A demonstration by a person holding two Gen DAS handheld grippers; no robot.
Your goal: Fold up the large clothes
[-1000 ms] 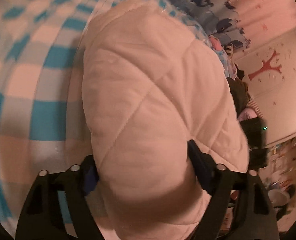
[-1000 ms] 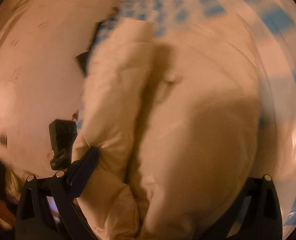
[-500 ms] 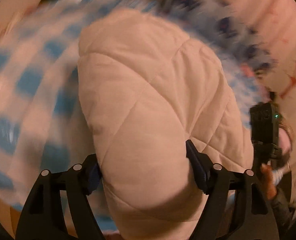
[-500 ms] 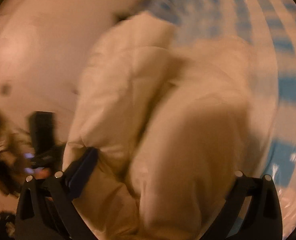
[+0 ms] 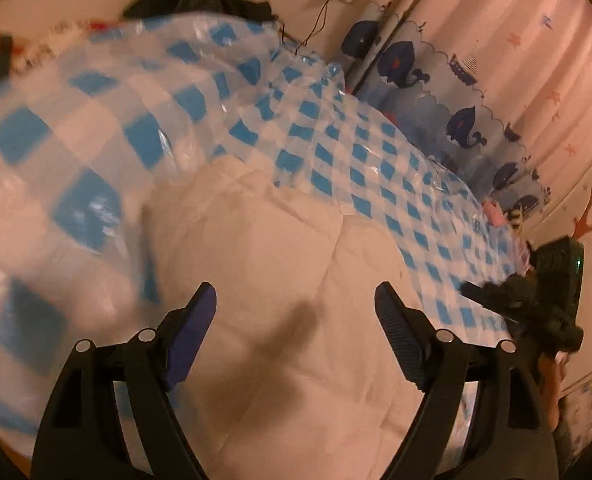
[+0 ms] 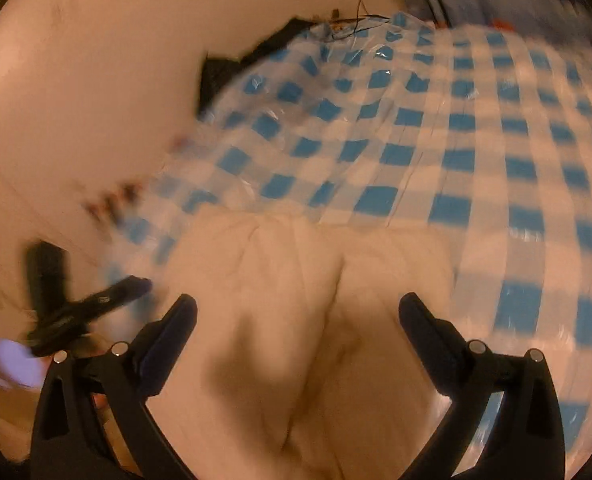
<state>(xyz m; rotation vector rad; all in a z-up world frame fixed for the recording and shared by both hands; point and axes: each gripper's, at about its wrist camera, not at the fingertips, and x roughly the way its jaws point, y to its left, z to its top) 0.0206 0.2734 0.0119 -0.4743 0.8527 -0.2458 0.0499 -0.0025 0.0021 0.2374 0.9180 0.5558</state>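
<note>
While the padded cream garment [image 5: 280, 280] lies in a soft bundle on the blue checked plastic sheet [image 5: 375, 168] that covers the bed, the risk is that it springs open again: the filling is thick and the sheet looks slippery, so a fold left without pressure may slide or unroll. The left gripper [image 5: 296, 320] has just been opening its fingers; they stand spread, and the garment lies beyond and below them, not pinched. The right gripper [image 6: 296, 328] also shows its fingers spread, with the garment's fold crease [image 6: 339, 276] between and beyond them, untouched as far as I can judge through the blur.
</note>
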